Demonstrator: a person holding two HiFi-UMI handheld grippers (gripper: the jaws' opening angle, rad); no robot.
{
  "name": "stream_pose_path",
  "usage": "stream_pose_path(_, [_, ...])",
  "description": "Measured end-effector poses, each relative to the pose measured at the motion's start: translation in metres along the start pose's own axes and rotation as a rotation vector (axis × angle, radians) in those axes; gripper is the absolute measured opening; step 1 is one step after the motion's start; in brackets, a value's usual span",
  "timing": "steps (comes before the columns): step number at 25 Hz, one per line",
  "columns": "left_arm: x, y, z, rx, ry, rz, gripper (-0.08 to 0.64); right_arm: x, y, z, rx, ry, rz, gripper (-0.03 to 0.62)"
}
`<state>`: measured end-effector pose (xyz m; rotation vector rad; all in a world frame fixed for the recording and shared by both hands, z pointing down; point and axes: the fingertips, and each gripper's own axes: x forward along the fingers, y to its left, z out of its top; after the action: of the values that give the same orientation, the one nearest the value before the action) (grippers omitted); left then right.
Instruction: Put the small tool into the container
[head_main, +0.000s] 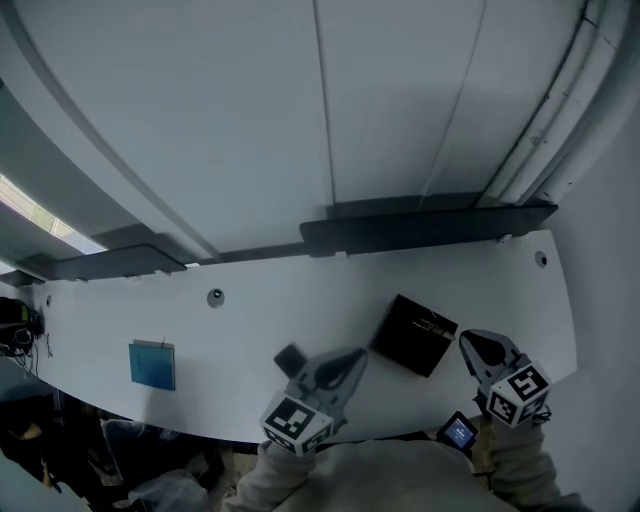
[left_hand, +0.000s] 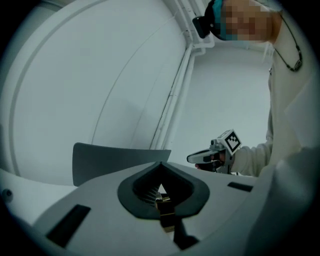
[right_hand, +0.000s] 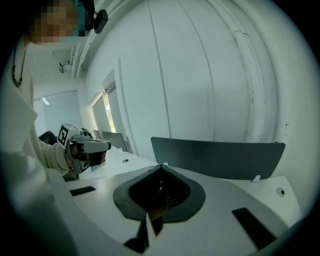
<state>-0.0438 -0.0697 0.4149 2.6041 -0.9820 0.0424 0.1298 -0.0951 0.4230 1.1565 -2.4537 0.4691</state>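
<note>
1. Fingers of left gripper and right gripper are sitting closed, gripping nothing.
2. Box is lying between them, contents unclear.
3. Tool, seemingly, is lying outside it beside left gripper; pickup and placing are still waiting.

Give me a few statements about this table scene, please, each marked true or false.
1. The black container sits on the white table, between the left gripper and the right gripper. True.
2. The teal square lies inside the container. False: it lies on the table, well off to the container's left.
3. The right gripper's jaws stand wide open. False: they are together.
4. A dark panel stands along the table's far edge. True.
</note>
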Motion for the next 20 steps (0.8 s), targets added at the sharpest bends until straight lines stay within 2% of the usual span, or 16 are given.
stream_pose_path(5, [0.013, -0.009, 0.001, 0.003, 0.009, 0.005, 0.002, 0.010, 0.000, 0.009, -0.004, -0.010, 0.035, 0.021])
stream_pose_path(10, [0.028, -0.012, 0.011, 0.046, -0.002, 0.010, 0.002, 0.012, 0.001, 0.012, -0.017, -0.016, 0.057, 0.021])
stream_pose_path(14, [0.033, -0.014, 0.015, 0.048, -0.001, 0.010, 0.002, 0.008, 0.005, 0.009, -0.063, -0.001, 0.076, 0.021])
stream_pose_path(20, [0.037, -0.031, 0.007, 0.050, 0.022, -0.030, 0.002, 0.013, -0.004, 0.000, -0.098, 0.030, 0.081, 0.021])
